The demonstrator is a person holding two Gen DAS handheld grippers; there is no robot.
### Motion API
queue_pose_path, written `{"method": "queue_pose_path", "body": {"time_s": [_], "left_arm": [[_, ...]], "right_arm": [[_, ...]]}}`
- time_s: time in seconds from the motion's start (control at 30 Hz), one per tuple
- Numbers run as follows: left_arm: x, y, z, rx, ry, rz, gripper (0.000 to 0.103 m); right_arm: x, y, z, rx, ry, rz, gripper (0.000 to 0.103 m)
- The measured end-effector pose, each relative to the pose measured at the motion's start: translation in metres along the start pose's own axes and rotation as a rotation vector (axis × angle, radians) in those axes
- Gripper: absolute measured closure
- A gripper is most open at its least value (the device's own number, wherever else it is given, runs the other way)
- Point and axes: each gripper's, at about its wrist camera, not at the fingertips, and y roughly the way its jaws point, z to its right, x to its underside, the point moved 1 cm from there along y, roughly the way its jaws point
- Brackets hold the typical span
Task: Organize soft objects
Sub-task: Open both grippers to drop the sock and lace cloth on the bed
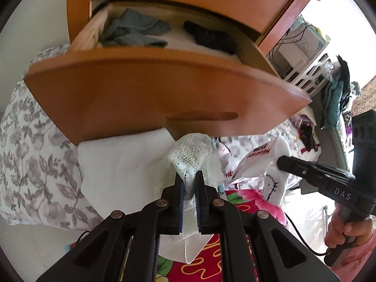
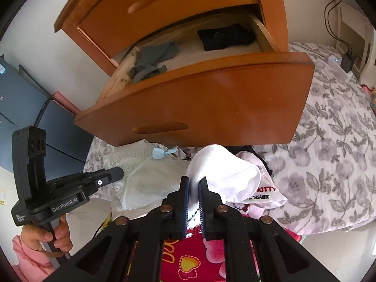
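My left claw [image 1: 189,183] is clenched on a mesh cloth [image 1: 192,151], my right claw [image 2: 193,189] on a white sock [image 2: 223,171], both below the open drawer [image 2: 211,101]. Both look light and limp; I judge pinching a bunched edge holds best.

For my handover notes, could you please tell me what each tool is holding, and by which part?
The left tool pinches the white mesh garment at its bunched lower end. The right tool pinches the white sock near one end.
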Motion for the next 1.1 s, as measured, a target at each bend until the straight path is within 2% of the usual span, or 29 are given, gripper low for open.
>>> {"method": "queue_pose_path", "body": {"time_s": [0.13,0.27,0.47,0.57,0.6,0.63,0.8,0.87,0.93,1.0,1.1], "left_arm": [[-0.001,0.005,-0.001,-0.016,-0.009,-0.023,0.090],[-0.003,0.002,-0.002,-0.030,-0.022,-0.025,0.068],[-0.007,-0.003,-0.006,-0.037,-0.032,-0.017,0.062],[-0.008,-0.006,-0.009,-0.047,-0.046,-0.014,0.053],[-0.009,-0.007,-0.010,-0.046,-0.047,-0.012,0.052],[-0.009,-0.008,-0.010,-0.043,-0.047,-0.008,0.052],[-0.012,-0.014,-0.016,-0.082,-0.065,0.012,0.036],[-0.013,-0.015,-0.021,-0.112,-0.078,0.013,0.034],[-0.015,-0.014,-0.023,-0.140,-0.084,0.017,0.033],[-0.016,-0.012,-0.027,-0.163,-0.096,0.020,0.023],[-0.016,-0.013,-0.033,-0.188,-0.109,0.030,0.020]], "right_arm": [[-0.001,0.003,0.005,0.014,0.013,-0.008,0.093],[-0.002,0.006,0.009,0.027,0.021,-0.020,0.093],[-0.002,0.007,0.009,0.044,0.016,-0.024,0.084],[-0.002,0.006,0.011,0.058,0.018,-0.021,0.068],[-0.002,0.006,0.011,0.064,0.020,-0.021,0.059],[-0.002,0.006,0.012,0.068,0.023,-0.019,0.055],[-0.003,0.005,0.015,0.087,0.032,-0.018,0.042],[-0.003,0.005,0.015,0.095,0.033,-0.019,0.037],[-0.003,0.005,0.016,0.106,0.037,-0.020,0.027],[-0.003,0.005,0.017,0.114,0.039,-0.018,0.025],[-0.003,0.005,0.019,0.120,0.046,-0.013,0.018]]}}
